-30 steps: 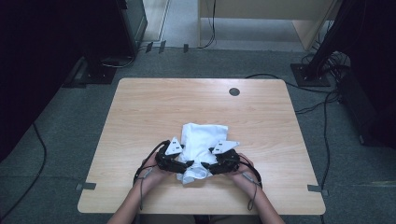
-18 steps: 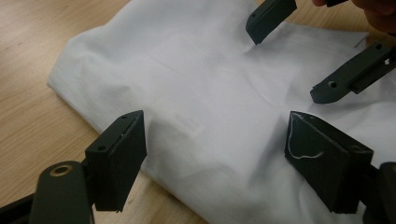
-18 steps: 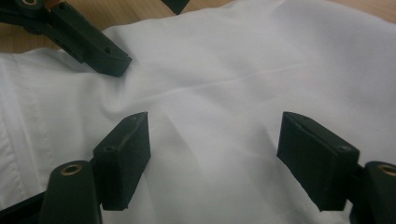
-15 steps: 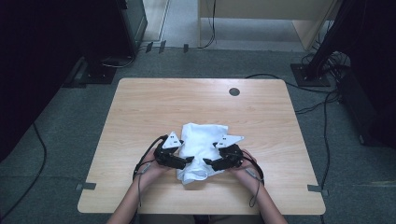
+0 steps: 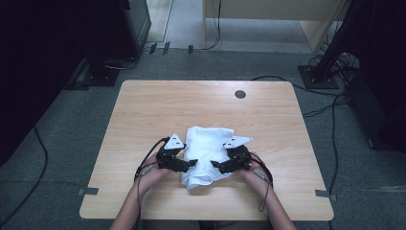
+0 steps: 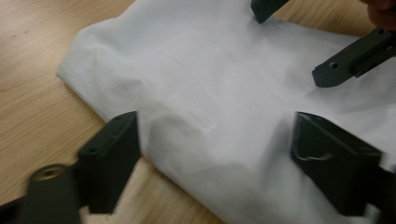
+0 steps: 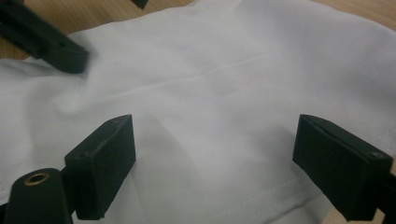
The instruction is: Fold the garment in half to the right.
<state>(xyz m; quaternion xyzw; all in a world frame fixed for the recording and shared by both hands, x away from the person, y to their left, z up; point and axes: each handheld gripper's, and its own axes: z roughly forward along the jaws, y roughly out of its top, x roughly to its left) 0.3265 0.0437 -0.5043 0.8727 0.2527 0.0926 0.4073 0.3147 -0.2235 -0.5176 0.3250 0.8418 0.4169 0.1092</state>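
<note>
Cloth [image 5: 207, 153], white and folded into a rumpled wad, lies on the near half of the table [image 5: 143, 110], slightly nearer its centre line than either side. In the high view the left gripper [image 5: 190, 164] sits at the cloth's left edge and the right gripper [image 5: 215, 165] at its right edge, tips pointing toward each other over the near part of the fabric. A dark round hole [image 5: 240, 94] marks the far side of the table.

In the left gripper view, the cloth [image 6: 224, 93] spreads under the left gripper [image 6: 215, 154]; its jaws have just been opening and stand wide apart, pressing nothing. The right gripper [image 6: 299, 42] shows at the far right.

In the right gripper view, the right gripper [image 7: 215, 154] likewise has jaws just opened wide over the cloth [image 7: 233, 70], clamping nothing. The left gripper [image 7: 112, 32] shows at the upper left.
</note>
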